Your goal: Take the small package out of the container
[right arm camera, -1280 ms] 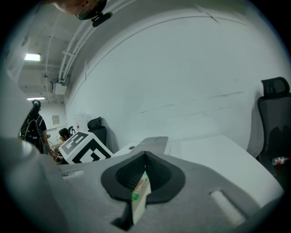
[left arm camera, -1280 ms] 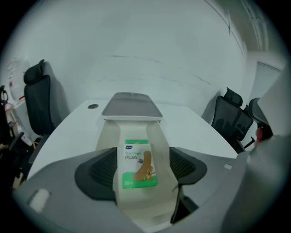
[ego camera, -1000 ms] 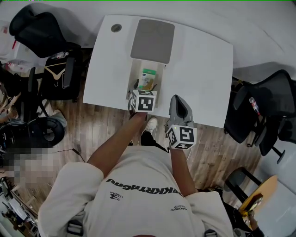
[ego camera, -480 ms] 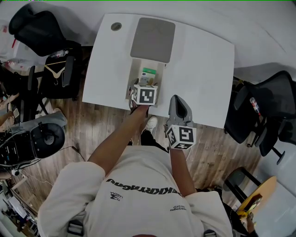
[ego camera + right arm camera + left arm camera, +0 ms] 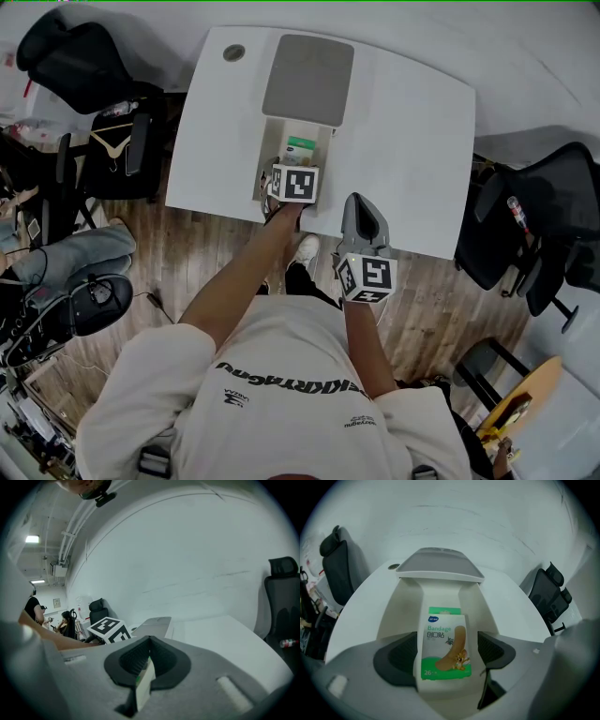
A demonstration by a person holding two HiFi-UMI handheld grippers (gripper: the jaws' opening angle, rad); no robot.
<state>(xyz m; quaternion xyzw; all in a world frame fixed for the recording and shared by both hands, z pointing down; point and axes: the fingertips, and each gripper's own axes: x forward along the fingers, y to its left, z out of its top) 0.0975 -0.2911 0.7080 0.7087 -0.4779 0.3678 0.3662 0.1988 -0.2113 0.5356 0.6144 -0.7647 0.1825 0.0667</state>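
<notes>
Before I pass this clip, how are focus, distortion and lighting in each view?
Head view: evenly lit, sharp, the table edges bowed by the wide lens. Left gripper view: heavy fisheye with dark corners, yet the bandage package print reads clearly. Right gripper view: same vignette, a ceiling lamp blown out, the thin package in the jaws soft.

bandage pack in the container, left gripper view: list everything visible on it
The bandage pack looks like a small flat carton, white above and green below, printed "Bandage" with a tan plaster strip, a cartoon and "26". A green tab shows behind its top edge. It stands upright, front to the camera, inside the white container. The left gripper has its jaws apart, one on either side of it; contact is unclear.
</notes>
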